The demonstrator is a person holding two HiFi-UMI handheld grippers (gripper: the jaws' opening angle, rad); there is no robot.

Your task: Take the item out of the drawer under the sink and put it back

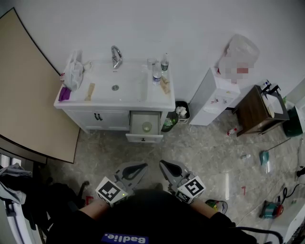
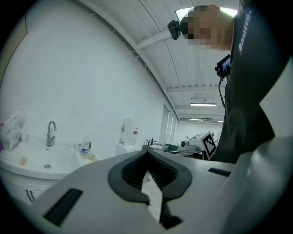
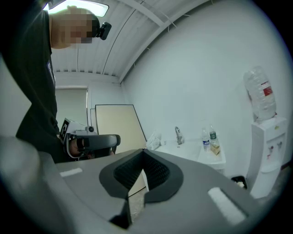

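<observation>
Drawer (image 1: pixel 144 138) stands open with the item (image 1: pixel 147 127) inside. Left gripper (image 1: pixel 141 166) and right gripper (image 1: pixel 163 164) are both empty, jaws pressed together, well apart from it; likely nothing handled yet.

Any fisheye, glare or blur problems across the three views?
Head view: soft even light, no hard shadows, open drawer sharp, beige panel edge bowed. Left gripper view: strong fisheye, dark vignetted corners, ceiling light strip blown out. Right gripper view: same fisheye and vignette, ceiling lamp glaring at top, water dispenser leaning near the edge.
</observation>
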